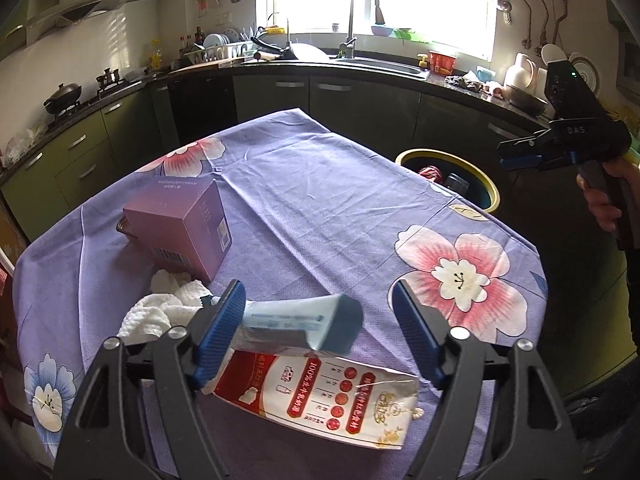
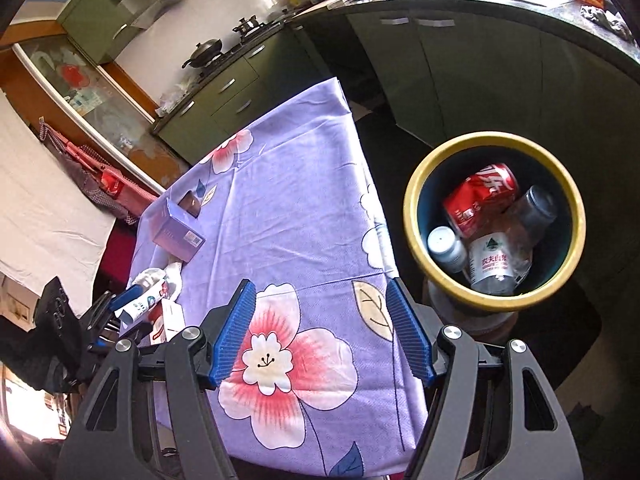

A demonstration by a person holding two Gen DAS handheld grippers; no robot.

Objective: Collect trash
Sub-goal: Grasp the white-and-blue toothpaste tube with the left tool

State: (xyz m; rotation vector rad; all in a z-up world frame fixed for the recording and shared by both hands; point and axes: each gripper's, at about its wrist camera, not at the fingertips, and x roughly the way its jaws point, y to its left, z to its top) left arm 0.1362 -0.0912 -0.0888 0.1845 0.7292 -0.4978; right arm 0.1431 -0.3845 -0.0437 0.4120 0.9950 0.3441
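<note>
My left gripper [image 1: 318, 290] stands open low over the table. A light blue tube [image 1: 304, 318] lies crosswise between its jaws. The tube's tail rests against the left pad [image 1: 222, 332], while the cap end stays clear of the right pad [image 1: 416, 332]. Under the tube lies a flattened red and white carton [image 1: 320, 396]. My right gripper [image 2: 322, 286] is open and holds nothing, at the table's edge beside the yellow-rimmed bin [image 2: 412, 208]. In the left wrist view the right gripper [image 1: 502, 156] hangs in a hand, above and to the right of the bin [image 1: 494, 200].
A purple box [image 1: 180, 224] and crumpled white tissue [image 1: 160, 308] lie left of the tube on the flowered purple tablecloth [image 1: 320, 200]. The bin holds a red can [image 2: 480, 196] and clear bottles [image 2: 492, 264]. Dark kitchen cabinets [image 1: 360, 104] and a counter with a sink stand behind.
</note>
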